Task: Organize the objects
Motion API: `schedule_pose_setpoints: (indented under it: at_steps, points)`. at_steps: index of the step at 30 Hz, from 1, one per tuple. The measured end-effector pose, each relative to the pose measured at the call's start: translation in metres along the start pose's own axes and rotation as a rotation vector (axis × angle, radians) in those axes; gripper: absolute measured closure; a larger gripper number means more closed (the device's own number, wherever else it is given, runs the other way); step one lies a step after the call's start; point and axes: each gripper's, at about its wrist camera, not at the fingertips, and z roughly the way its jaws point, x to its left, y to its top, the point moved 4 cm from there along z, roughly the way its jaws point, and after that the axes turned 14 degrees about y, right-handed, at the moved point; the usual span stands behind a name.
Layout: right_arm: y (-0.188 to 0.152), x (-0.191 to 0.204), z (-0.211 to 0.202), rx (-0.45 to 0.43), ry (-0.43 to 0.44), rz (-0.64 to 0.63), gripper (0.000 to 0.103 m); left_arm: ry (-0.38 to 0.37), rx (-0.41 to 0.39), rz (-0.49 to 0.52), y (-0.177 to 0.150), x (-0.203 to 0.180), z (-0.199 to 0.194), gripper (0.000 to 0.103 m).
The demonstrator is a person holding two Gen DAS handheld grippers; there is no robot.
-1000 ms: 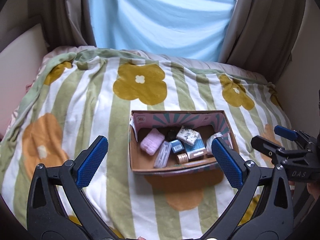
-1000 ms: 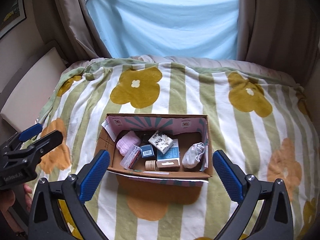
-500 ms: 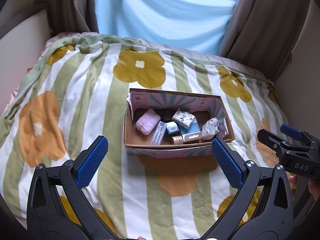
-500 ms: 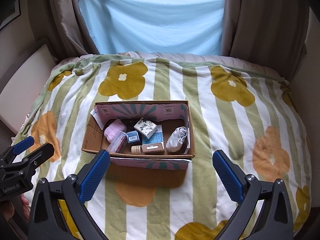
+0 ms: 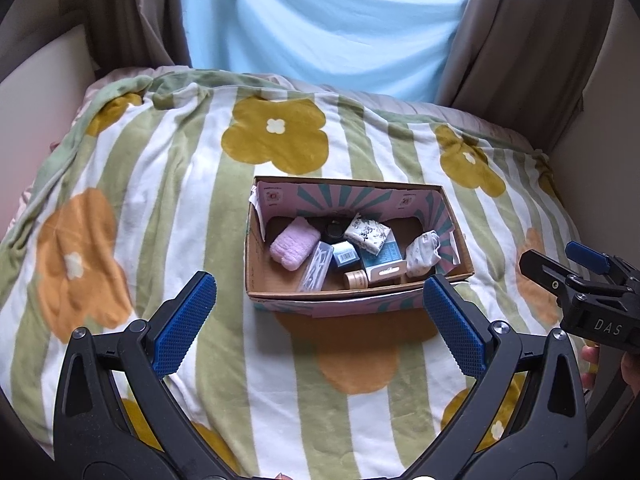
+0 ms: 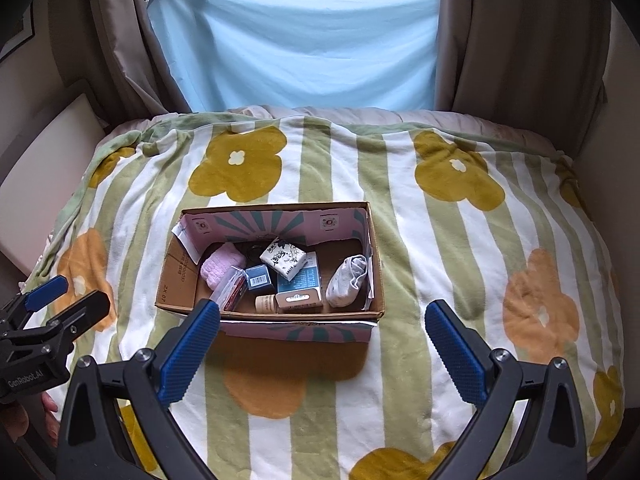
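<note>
Pulled back from box (image 5: pixel 356 280) since earlier frame, likely to survey before picking; left gripper (image 5: pixel 320 320) and right gripper (image 6: pixel 320 344) both wide open, empty. Box mid-blanket (image 5: pixel 180 200), holding pink cloth (image 5: pixel 294 248), sock (image 5: pixel 424 252), small cartons (image 5: pixel 380 256), tube (image 5: pixel 356 279)

on the right gripper (image 5: pixel 588 276), seen from the left wrist, we read "das" in pale letters on its black body. on the left gripper (image 6: pixel 52 308), seen from the right wrist, we read "genrobot.ai". the box (image 6: pixel 176 280) has "zx 07" on its left flap. print on the small packs inside is too small for us to read.
</note>
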Motion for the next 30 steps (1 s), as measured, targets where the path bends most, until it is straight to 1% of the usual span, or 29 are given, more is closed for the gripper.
schedule_pose_setpoints:
  at_steps: [15,30]
  points:
    - [-0.002,0.003,0.011,0.003,0.004,0.0,0.001,-0.012,-0.007,0.006,0.007,0.003,0.004,0.0]
    - [-0.001,0.003,0.012,-0.009,0.003,0.001,0.001,-0.009,-0.009,0.011,0.005,0.003,0.002,0.0]
